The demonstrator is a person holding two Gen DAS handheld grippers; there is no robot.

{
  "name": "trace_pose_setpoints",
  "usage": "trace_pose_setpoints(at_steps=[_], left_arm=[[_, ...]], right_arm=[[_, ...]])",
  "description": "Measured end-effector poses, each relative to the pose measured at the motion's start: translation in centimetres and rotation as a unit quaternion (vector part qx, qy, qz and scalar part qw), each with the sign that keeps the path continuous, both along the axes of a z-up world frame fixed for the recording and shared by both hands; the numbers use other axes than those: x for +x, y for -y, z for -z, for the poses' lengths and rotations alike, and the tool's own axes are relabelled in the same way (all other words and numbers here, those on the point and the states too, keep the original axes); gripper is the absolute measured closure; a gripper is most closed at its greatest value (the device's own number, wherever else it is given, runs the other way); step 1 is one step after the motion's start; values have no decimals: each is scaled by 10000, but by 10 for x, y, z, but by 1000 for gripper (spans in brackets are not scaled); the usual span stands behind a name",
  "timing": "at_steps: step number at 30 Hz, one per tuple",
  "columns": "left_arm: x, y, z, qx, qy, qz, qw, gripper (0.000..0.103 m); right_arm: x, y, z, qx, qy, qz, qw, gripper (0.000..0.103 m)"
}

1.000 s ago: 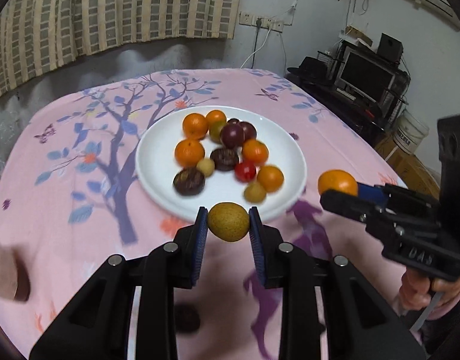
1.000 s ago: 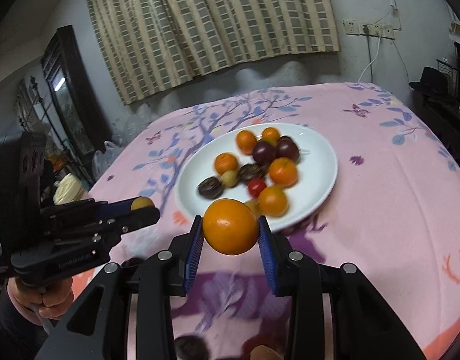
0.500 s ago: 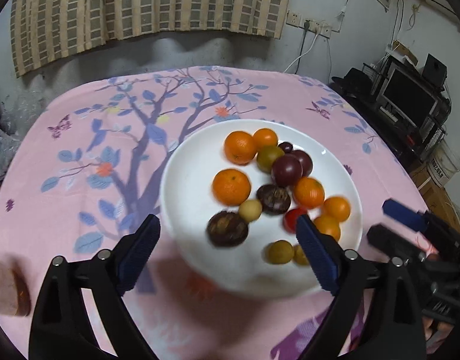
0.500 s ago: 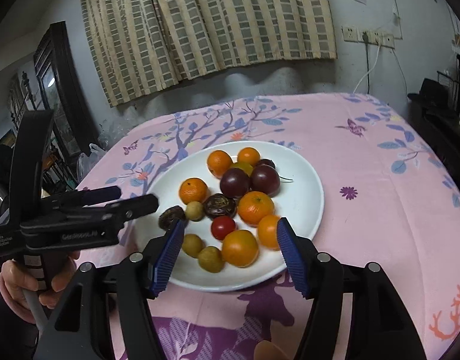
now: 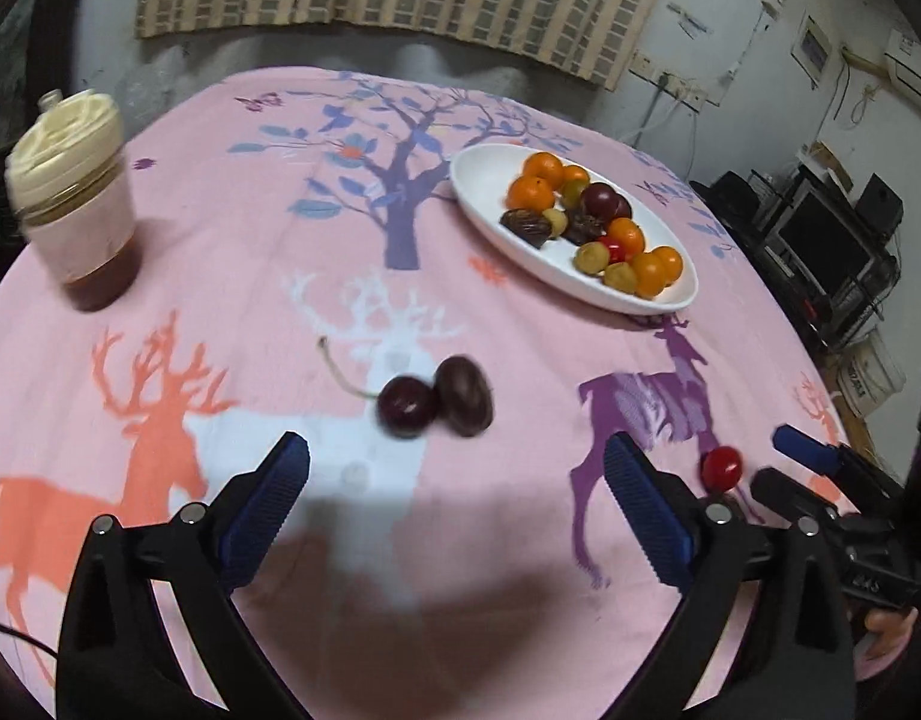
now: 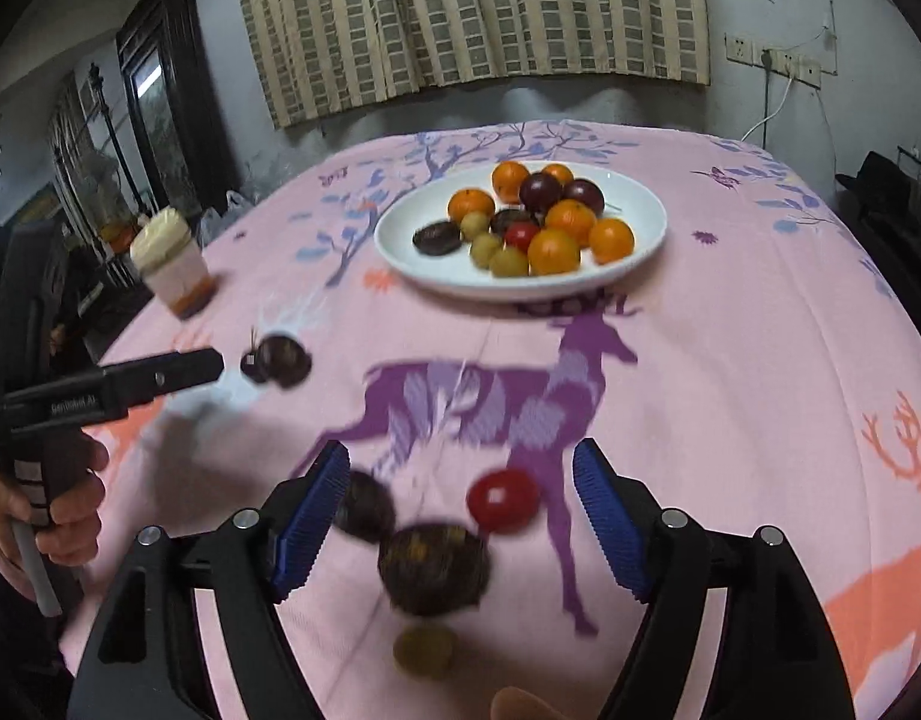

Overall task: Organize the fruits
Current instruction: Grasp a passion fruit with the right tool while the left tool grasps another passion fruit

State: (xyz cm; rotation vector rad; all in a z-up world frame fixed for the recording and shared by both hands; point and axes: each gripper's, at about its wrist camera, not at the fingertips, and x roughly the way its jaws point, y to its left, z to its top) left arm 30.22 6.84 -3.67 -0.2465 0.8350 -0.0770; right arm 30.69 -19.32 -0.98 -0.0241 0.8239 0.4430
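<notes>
The left gripper [image 5: 457, 489] has just been opening; its jaws stand wide with nothing between them. Just beyond it a dark cherry [image 5: 407, 407] touches a dark plum [image 5: 464, 396] on the pink tablecloth [image 5: 220, 276]. The right gripper [image 6: 460, 495] has also just been opening; its wide jaws frame a loose red tomato [image 6: 503, 501], unpressed, beside blurred dark fruits [image 6: 434, 567]. A lidded jar [image 5: 73, 204] stands left. Farther off, the white plate [image 6: 643, 210] holds the sorted fruits, unobstructed.

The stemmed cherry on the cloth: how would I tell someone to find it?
Start at the white plate of fruit, then come toward the camera to the white deer print on the pink tablecloth. Two dark fruits lie there touching; the cherry is the rounder left one, with a thin curved stem.
</notes>
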Motion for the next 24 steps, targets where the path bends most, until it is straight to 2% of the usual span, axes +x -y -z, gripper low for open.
trace_pose_setpoints(at_steps=[3,5,7,10,15,21,24], left_arm=[[-8,2,7,41,-59,-142,9999,6],[-10,4,6,205,36,-227,9995,6],[-11,7,5,358,118,-245,9990,6],[-15,6,4,224,166,-151,9995,6],[-16,9,3,359,206,-168,9990,6],[-16,9,3,345,180,-159,9991,6],[-16,11,4,333,167,-112,9992,6]], right_arm=[[-16,-3,10,-118,-78,1,9999,25],[-19,-5,18,-171,-268,-59,9995,32],[-21,-6,21,-228,-322,-87,9992,34],[-22,-7,25,-319,-359,-95,9988,40],[-18,-9,30,-337,-516,-174,9979,43],[-15,-9,34,-286,-647,-231,9972,58],[-16,-9,32,-232,-620,-277,9974,59]])
